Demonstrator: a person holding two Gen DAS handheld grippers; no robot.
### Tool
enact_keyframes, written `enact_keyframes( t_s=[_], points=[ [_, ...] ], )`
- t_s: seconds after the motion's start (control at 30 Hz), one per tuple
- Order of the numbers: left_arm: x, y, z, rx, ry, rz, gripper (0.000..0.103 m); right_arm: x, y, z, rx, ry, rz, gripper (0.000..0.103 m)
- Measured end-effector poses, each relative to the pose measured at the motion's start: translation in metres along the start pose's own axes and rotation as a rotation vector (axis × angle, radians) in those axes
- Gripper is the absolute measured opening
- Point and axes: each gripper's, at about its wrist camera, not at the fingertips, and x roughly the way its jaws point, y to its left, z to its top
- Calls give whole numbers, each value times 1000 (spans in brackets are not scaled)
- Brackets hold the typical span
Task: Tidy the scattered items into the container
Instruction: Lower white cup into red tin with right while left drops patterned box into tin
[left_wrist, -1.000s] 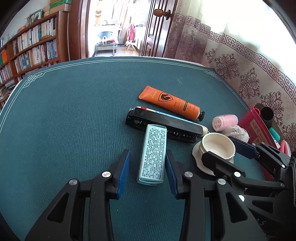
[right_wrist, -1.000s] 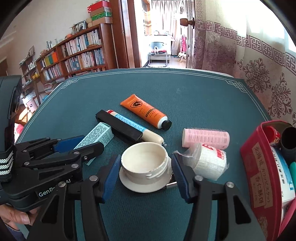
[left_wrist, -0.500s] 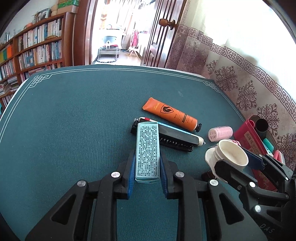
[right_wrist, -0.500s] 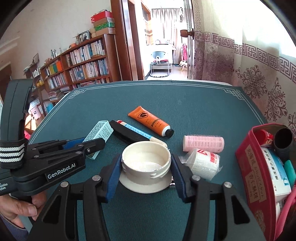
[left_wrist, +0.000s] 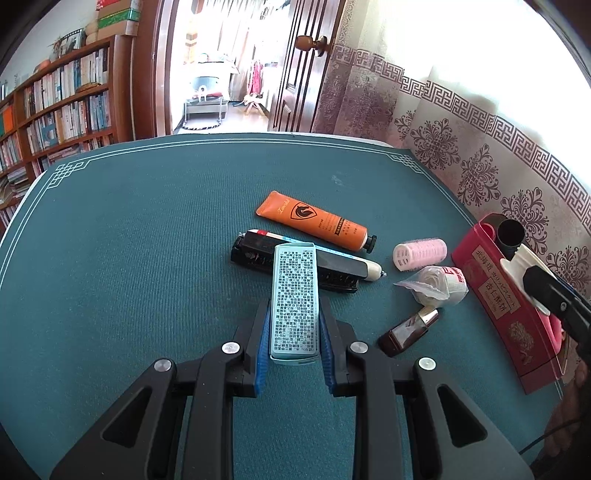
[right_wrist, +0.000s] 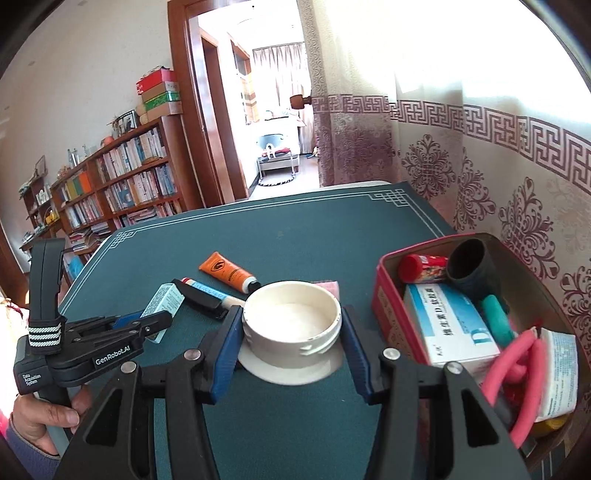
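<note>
- Left wrist view: your left tool (left_wrist: 294, 334) has clenched on the pale blue printed box (left_wrist: 295, 301), which a second ago lay loose between parted pads; the box's far end now overlaps the black comb (left_wrist: 255, 253) on the tabletop (left_wrist: 129, 258).
- Right wrist view: your right tool (right_wrist: 291, 345), still clamped on the cream flanged cup (right_wrist: 291, 326), has carried it up beside the red container (right_wrist: 391, 310). Earlier it sat on the tabletop.

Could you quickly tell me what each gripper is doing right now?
Left gripper: shut on the box.
Right gripper: shut on the white lid.
</note>
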Motion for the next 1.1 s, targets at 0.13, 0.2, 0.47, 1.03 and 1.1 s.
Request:
enact_keyframes(
  t_s=[0.13, 0.2, 0.47, 1.03, 1.1],
  points=[
    [-4, -11, -1, 28, -1, -8, 25, -17, -34, 2, 54, -30, -61, 56],
    [-7, -18, -2, 44, 0, -14, 25, -22, -50, 3, 72, -29, -99, 56],
    [-14, -53, -2, 111, 3, -33, 25, -26, -112, 6, 154, 1, -205, 56],
    [-9, -153, 14, 218, 8, -156, 26, -19, -161, -1, 249, 5, -232, 67],
    [-5, -166, 16, 228, 14, -183, 26, -23, -161, -5, 253, -21, -251, 68]
  ],
)
